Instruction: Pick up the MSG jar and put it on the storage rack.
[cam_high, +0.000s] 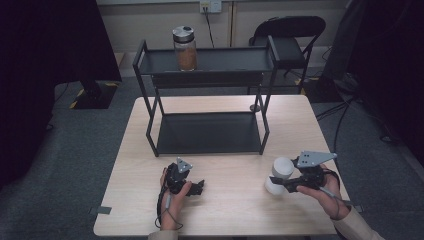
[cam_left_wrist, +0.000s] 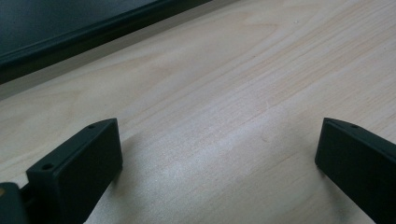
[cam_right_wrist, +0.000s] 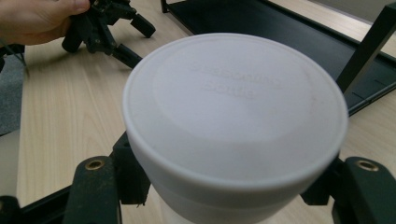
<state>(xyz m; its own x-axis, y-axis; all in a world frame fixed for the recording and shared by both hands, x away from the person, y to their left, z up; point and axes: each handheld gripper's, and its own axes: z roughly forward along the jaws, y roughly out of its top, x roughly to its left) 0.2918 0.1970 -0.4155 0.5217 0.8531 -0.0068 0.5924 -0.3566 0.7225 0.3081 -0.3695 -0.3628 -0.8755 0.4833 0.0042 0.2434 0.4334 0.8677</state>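
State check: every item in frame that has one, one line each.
White container: lid on, clamped in the right hand-held gripper, tilted.
Right hand-held gripper: shut on the white container.
Left hand-held gripper: open, nothing between its jaws, low over the table.
Glass jar: lid on, upright on the top shelf of the black rack, brown contents.
Black rack: lower shelf bare.

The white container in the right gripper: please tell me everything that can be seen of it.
The white container is a round, matte, plastic-looking jar with a wide closed lid and a narrower body below. Faint raised lettering on the lid is unreadable. The right gripper is shut on it just under the lid, one jaw on each side. It looks roughly upright, over the table's right front part; whether its base touches the wood is unclear.
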